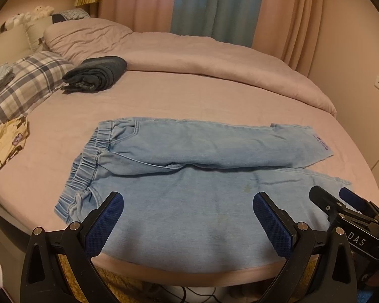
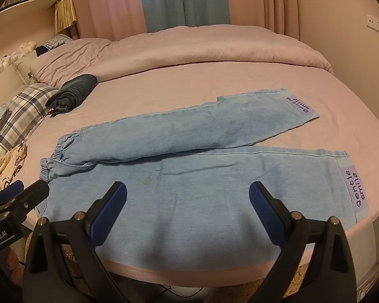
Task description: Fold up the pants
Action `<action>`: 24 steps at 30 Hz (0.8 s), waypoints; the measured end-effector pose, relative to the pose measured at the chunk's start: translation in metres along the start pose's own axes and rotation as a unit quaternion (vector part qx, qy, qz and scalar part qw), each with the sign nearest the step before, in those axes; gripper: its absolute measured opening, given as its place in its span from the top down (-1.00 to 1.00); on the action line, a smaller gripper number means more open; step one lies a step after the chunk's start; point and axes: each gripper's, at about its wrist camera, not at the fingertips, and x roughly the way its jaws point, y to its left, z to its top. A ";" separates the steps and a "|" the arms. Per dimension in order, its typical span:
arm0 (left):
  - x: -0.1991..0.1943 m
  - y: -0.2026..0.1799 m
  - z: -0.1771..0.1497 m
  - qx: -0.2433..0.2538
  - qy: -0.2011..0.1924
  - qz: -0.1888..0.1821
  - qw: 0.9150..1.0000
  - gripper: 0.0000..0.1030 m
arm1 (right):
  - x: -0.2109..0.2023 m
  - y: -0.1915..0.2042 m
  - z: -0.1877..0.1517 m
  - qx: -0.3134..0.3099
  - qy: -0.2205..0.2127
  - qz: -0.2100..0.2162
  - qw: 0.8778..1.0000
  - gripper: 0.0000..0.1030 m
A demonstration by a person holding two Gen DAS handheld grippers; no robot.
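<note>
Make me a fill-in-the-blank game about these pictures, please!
1. The light blue pants lie spread out on a pink ____.
2. The purple patch on the near leg says "gentle ____".
3. The left gripper and the right gripper both have their jaws ____.
4. The dark folded clothes sit beside a pillow with a ____ pattern.

Missing words: bed, smile, open, plaid

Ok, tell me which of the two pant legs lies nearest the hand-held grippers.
The near leg, running along the bed's front edge, its "gentle smile" patch reading upright. The far leg angles away toward the duvet.
</note>
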 end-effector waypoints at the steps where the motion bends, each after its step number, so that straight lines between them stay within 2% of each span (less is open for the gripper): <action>1: 0.000 0.000 0.000 0.000 0.000 0.000 1.000 -1.00 | 0.000 0.000 0.000 0.000 0.000 0.000 1.000 -0.90; 24: 0.011 0.007 -0.003 -0.005 0.015 -0.004 1.000 -0.99 | 0.009 -0.005 -0.002 0.005 0.009 -0.011 1.000 -0.90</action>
